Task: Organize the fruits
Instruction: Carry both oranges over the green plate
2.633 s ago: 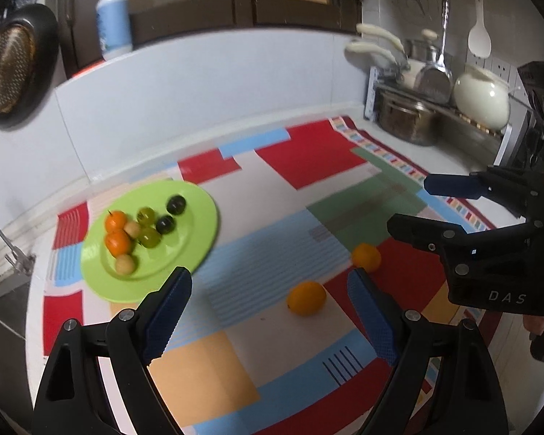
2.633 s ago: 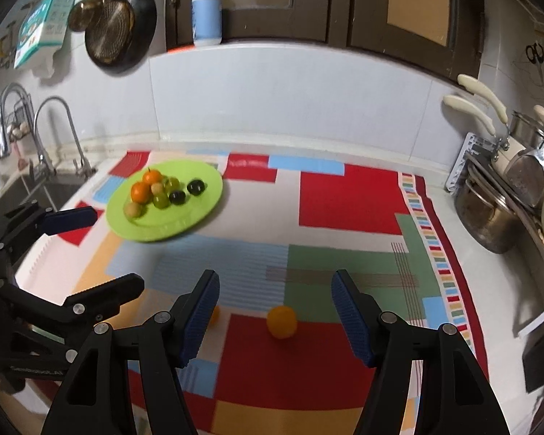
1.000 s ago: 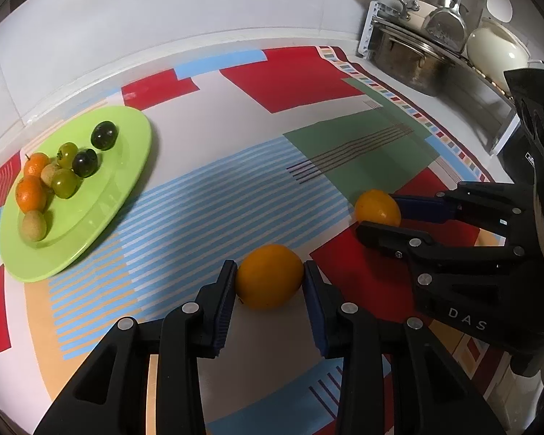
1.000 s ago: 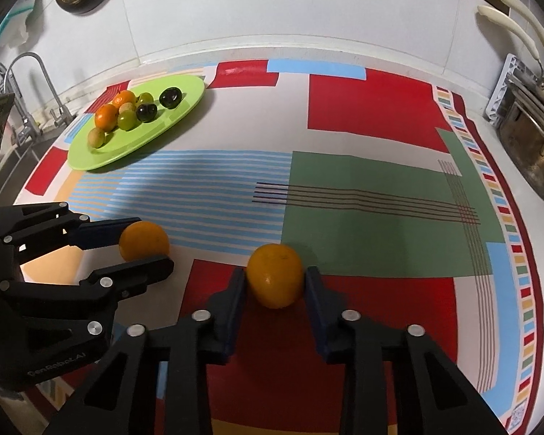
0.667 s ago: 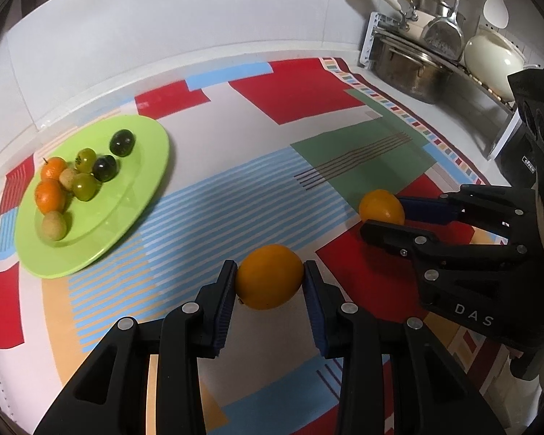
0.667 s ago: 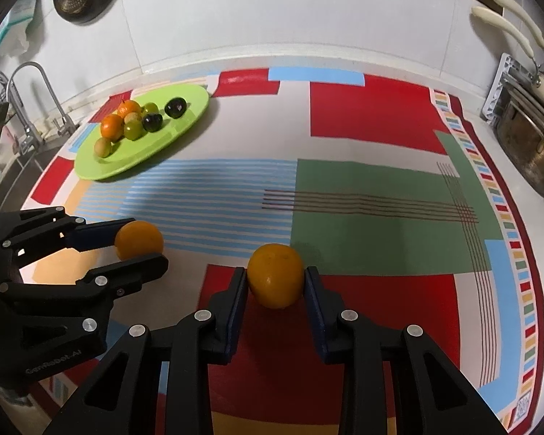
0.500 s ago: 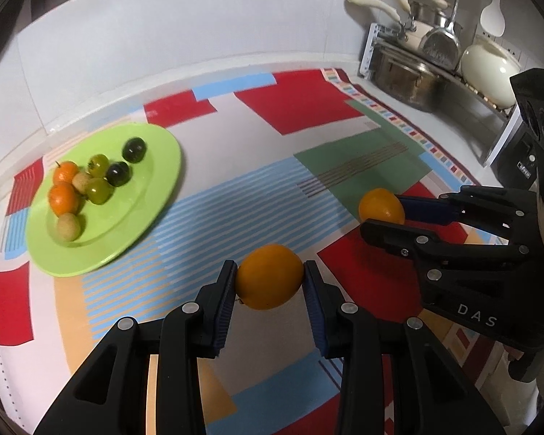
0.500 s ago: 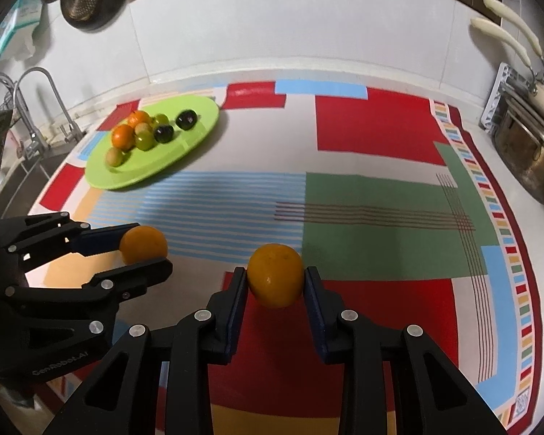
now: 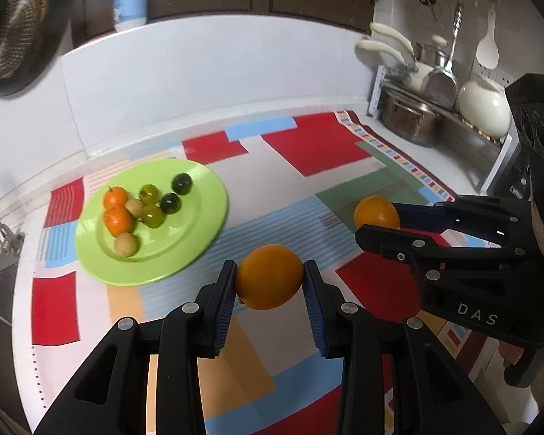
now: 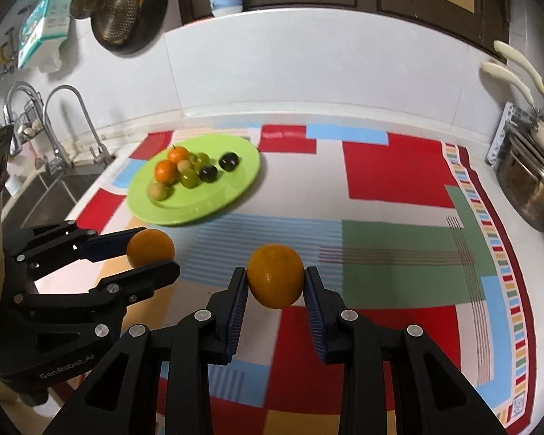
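My left gripper (image 9: 269, 279) is shut on an orange (image 9: 269, 276) and holds it above the patterned mat; it shows in the right wrist view (image 10: 151, 250) with its orange (image 10: 150, 246). My right gripper (image 10: 275, 282) is shut on a second orange (image 10: 275, 275), also lifted; it shows in the left wrist view (image 9: 377, 221) with that orange (image 9: 376, 212). A green plate (image 9: 192, 239) (image 10: 235, 188) lies ahead to the left with several small fruits: two tangerines, green and dark grapes, and a tan fruit.
A colourful patterned mat (image 10: 399, 166) covers the counter. A sink with taps (image 10: 65, 123) is at the left edge. A dish rack with a steel pot (image 9: 409, 123) stands at the back right. The white wall runs behind the plate.
Both grippers closed on the oranges that lay on the mat and have lifted them. Both views have risen and tilted up, and the plate appears nearer.
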The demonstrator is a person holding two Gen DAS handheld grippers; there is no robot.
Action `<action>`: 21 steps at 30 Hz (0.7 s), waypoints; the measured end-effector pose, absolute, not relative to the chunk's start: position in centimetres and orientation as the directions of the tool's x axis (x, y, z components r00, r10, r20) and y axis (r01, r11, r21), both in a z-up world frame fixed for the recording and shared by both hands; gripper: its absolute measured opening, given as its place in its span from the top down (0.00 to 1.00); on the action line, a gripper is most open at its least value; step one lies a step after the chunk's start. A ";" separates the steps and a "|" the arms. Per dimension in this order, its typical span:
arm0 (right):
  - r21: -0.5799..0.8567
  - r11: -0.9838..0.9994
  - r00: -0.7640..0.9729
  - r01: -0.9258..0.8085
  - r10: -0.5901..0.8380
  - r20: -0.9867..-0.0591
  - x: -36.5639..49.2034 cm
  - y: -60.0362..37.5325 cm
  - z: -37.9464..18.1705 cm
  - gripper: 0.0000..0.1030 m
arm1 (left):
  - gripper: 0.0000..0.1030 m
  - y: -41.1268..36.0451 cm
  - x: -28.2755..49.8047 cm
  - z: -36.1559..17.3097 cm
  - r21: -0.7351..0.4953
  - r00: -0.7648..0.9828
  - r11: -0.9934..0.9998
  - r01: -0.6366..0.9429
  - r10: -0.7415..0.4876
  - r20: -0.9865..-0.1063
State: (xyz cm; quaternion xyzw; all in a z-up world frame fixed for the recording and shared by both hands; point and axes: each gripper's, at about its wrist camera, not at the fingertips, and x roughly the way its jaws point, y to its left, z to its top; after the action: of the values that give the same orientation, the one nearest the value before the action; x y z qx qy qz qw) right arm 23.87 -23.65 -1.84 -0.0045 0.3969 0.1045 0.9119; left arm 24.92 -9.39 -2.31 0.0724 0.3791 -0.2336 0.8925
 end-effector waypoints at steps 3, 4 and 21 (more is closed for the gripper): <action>0.071 0.978 0.678 -0.196 0.188 -0.711 23.8 -22.9 -1.2 0.69 | 0.65 -8.4 24.9 -1.6 -0.042 0.623 0.888 0.458 -0.355 -0.697; 0.074 0.977 0.682 -0.198 0.191 -0.705 23.8 -22.6 -0.9 0.69 | 0.65 -8.1 24.8 -1.4 -0.040 0.628 0.890 0.454 -0.352 -0.694; 0.078 0.970 0.730 -0.232 0.226 -0.645 24.7 -17.9 1.9 0.69 | 0.65 -2.5 25.3 1.7 -0.034 0.699 0.917 0.398 -0.327 -0.636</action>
State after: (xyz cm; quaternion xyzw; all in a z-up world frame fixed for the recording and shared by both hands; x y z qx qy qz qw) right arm 24.68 -17.86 1.93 -0.0039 0.3460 0.1231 0.9301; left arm 25.28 -2.50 1.65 0.0529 0.3342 -0.1970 0.9202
